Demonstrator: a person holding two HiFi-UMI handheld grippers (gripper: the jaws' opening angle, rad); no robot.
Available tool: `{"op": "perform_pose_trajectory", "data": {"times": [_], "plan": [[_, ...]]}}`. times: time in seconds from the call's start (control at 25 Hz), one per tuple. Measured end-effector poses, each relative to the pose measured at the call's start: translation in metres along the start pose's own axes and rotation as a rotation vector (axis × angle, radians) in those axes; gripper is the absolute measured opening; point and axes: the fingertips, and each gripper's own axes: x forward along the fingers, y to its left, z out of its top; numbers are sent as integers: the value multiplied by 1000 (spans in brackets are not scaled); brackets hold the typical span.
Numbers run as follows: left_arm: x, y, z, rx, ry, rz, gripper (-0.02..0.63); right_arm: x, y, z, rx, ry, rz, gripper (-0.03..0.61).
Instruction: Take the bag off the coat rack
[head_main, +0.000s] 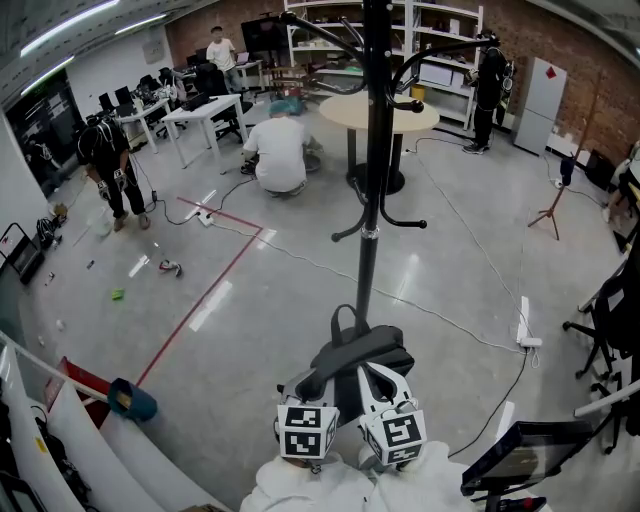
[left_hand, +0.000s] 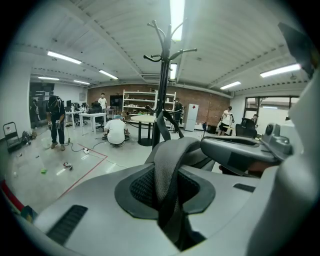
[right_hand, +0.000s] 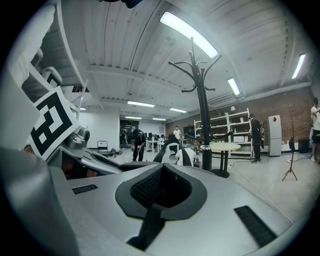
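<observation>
The black coat rack (head_main: 372, 150) stands straight ahead, and its hooked top also shows in the left gripper view (left_hand: 162, 100) and the right gripper view (right_hand: 202, 110). A dark grey bag (head_main: 352, 362) hangs low in front of the pole, below the rack's lowest hooks, with its top loop standing up. My left gripper (head_main: 305, 392) is shut on a grey mesh strap (left_hand: 167, 165) of the bag, which runs up between the jaws. My right gripper (head_main: 378, 385) lies over the bag beside the left one. Its jaws (right_hand: 160, 192) are shut with nothing seen between them.
A person in white (head_main: 278, 150) crouches on the floor beyond the rack, near a round table (head_main: 378, 112). Cables and a power strip (head_main: 527, 325) cross the floor on the right. A red tape line (head_main: 200, 310) runs on the left. Chairs (head_main: 610, 320) stand at the right edge.
</observation>
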Motion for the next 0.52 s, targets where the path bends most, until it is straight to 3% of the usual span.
{"op": "perform_pose_trajectory", "data": {"times": [0.52], "plan": [[-3,-6,0,-12,-6,7,60,-12,-7,-3,-15,14,-12,11]]}}
